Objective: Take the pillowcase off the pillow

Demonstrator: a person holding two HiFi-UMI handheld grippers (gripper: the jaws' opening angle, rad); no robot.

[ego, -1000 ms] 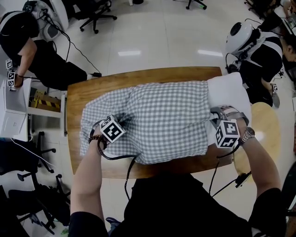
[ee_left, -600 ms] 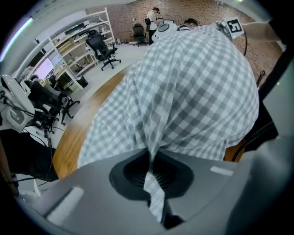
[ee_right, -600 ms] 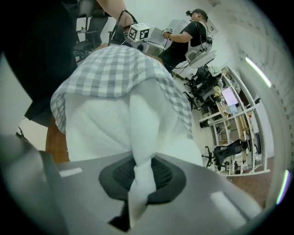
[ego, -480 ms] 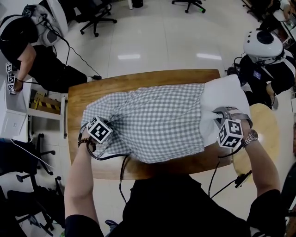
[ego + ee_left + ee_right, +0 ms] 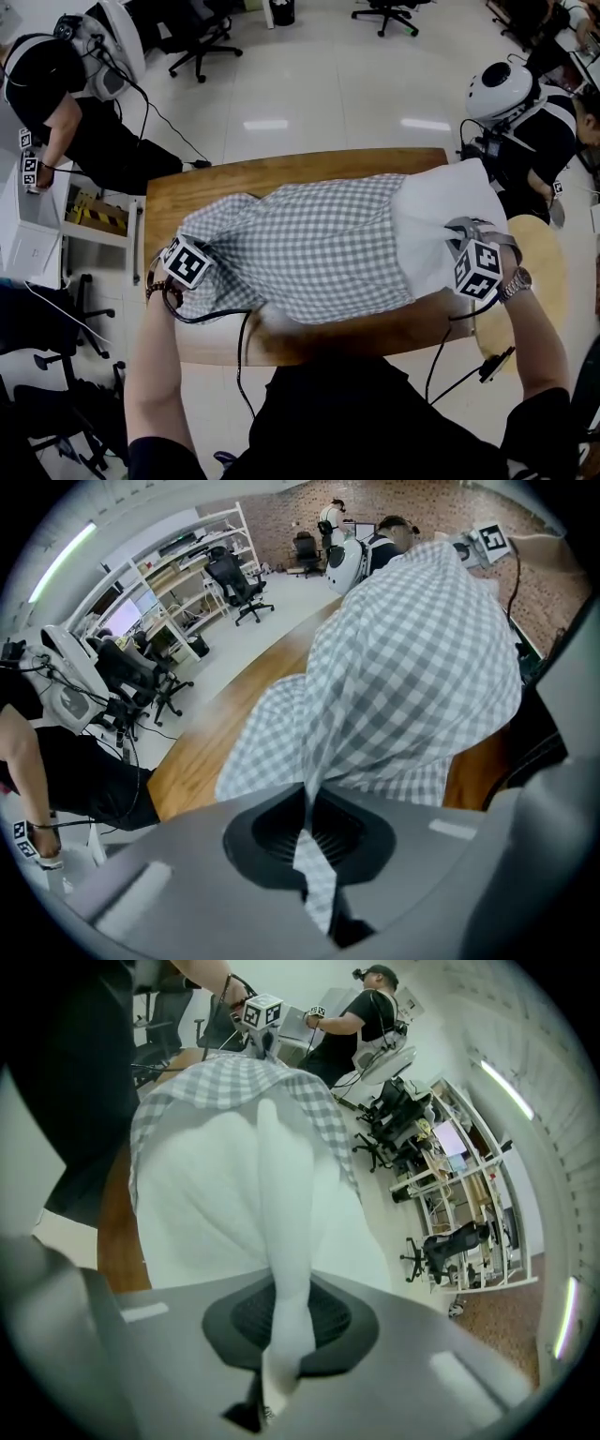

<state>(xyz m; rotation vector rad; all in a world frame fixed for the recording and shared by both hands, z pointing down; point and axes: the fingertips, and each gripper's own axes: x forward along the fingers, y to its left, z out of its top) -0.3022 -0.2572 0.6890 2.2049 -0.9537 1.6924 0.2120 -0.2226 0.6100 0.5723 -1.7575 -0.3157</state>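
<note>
Cloth of the checked pillowcase (image 5: 309,248) sits pinched in the closed left tongs (image 5: 307,846). Over the last second these have drawn out toward 9 o'clock, dragging the case along the table (image 5: 281,173). At 3 o'clock the right tongs (image 5: 281,1335) are clamped on a fold of the white pillow (image 5: 441,220), and more of it lies bare beyond the case's mouth than before. The stripping looks under way but far from done, and further opposite pulling should free the rest.
</note>
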